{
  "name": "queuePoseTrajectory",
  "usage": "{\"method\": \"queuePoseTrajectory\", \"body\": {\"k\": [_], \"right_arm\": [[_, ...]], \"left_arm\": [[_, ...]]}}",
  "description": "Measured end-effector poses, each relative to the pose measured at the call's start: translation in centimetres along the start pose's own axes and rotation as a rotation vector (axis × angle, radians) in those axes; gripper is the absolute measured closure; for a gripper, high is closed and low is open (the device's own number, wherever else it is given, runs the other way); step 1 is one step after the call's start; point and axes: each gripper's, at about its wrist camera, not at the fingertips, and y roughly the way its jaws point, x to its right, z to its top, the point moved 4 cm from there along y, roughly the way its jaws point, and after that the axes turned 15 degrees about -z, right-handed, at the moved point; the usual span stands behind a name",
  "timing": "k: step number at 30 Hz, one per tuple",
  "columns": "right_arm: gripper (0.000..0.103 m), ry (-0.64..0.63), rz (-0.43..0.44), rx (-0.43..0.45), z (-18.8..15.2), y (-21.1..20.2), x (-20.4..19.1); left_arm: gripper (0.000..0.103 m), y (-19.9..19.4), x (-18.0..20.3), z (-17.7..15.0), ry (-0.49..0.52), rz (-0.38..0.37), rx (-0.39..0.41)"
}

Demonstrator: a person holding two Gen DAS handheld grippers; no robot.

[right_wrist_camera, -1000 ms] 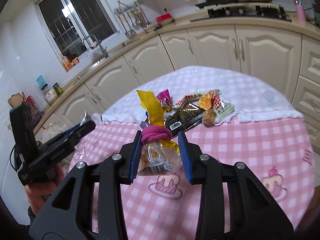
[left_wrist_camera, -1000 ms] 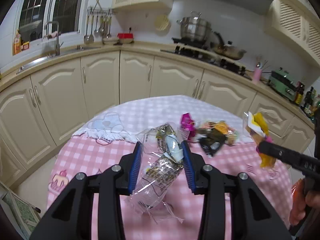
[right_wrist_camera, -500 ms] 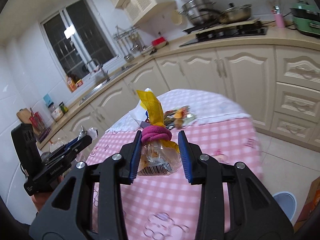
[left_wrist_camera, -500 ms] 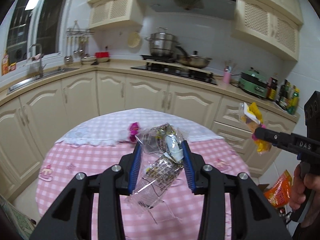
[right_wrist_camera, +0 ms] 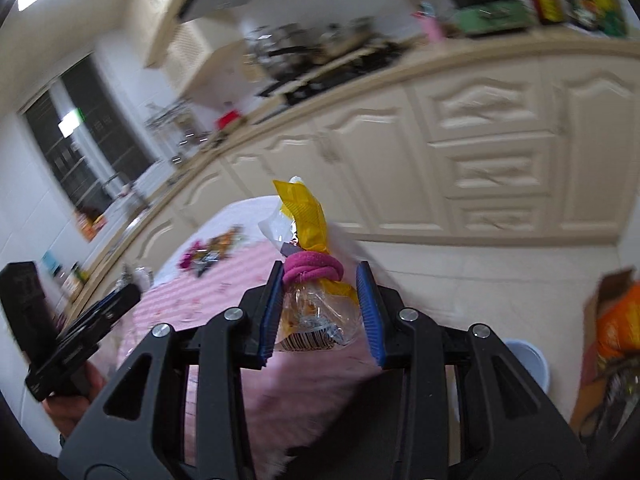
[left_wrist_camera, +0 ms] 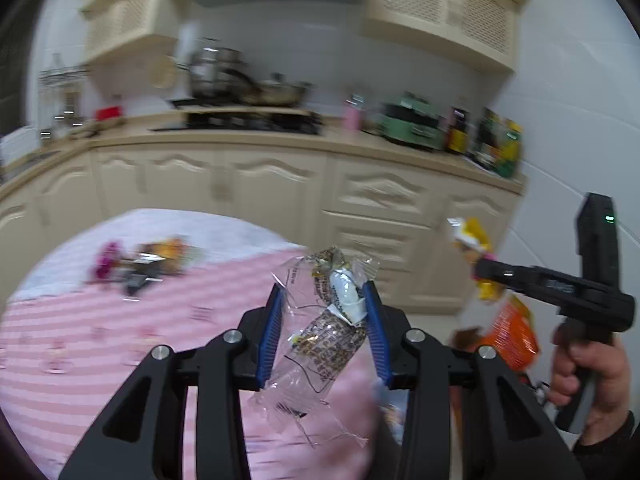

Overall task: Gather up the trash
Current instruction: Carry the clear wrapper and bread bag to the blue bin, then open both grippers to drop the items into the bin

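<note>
My left gripper (left_wrist_camera: 323,300) is shut on a clear crinkled snack wrapper (left_wrist_camera: 326,332) and holds it above the right edge of the pink checked table (left_wrist_camera: 100,340). My right gripper (right_wrist_camera: 319,280) is shut on a clear bag with a yellow strip and a pink band (right_wrist_camera: 310,266); it also shows in the left wrist view (left_wrist_camera: 486,270), out past the table over the floor. A pile of leftover wrappers (left_wrist_camera: 140,260) lies at the table's far side, also in the right wrist view (right_wrist_camera: 208,254). Both views are motion-blurred.
A cardboard box with orange packaging (right_wrist_camera: 612,332) stands on the floor at the right, also in the left wrist view (left_wrist_camera: 512,340). A pale round bowl (right_wrist_camera: 528,360) sits on the floor beside it. Cream kitchen cabinets (left_wrist_camera: 360,200) run behind the table.
Both grippers have swung right, away from the table, with their trash still held. The wrapper pile has shifted to the left of both views and the floor box has come into sight.
</note>
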Motion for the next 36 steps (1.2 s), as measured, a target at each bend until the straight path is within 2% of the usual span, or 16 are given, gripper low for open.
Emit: {"method": "queuePoseTrajectory", "body": {"k": [5, 10, 15, 19, 22, 23, 24, 25, 26, 31, 36], "right_arm": [[0.067, 0.107, -0.128, -0.061, -1.6, 2.0, 8.5], [0.067, 0.237, -0.224, -0.188, -5.8, 6.2, 16.6], [0.067, 0.321, -0.27, -0.285, -10.0, 8.9, 21.3], [0.067, 0.372, -0.289, -0.345, -12.9, 11.0, 23.7], [0.066, 0.394, -0.292, -0.368, -13.6, 12.3, 24.5], [0.059, 0.405, -0.296, -0.371, -13.8, 12.6, 24.8], [0.049, 0.428, -0.301, -0.378, -14.1, 12.9, 25.1], [0.023, 0.449, -0.304, -0.386, -14.4, 13.2, 25.5], [0.01, 0.472, -0.309, -0.391, -14.7, 13.4, 25.9], [0.006, 0.512, -0.355, -0.392, -15.5, 12.8, 27.0], [0.006, 0.516, -0.379, -0.376, -14.9, 11.9, 26.8]], "left_arm": [[0.065, 8.1, 5.2, -2.6, 0.065, -0.123, -0.145], [0.065, 16.5, 8.1, -6.6, 0.069, -0.226, -0.321], [0.065, 24.2, 9.6, -10.8, 0.037, -0.275, -0.47], [0.065, 28.7, 10.5, -13.4, 0.008, -0.297, -0.548], [0.063, 30.9, 10.5, -14.3, -0.014, -0.303, -0.576], [0.061, 31.9, 10.5, -14.7, -0.024, -0.301, -0.589], [0.05, 32.5, 10.4, -15.1, -0.032, -0.296, -0.611], [0.03, 33.1, 10.3, -15.5, -0.044, -0.286, -0.629], [0.024, 33.5, 9.8, -15.9, -0.065, -0.266, -0.633], [0.014, 32.6, 8.4, -15.5, -0.081, -0.198, -0.602], [0.012, 30.0, 8.0, -13.4, -0.059, -0.17, -0.544]]}}
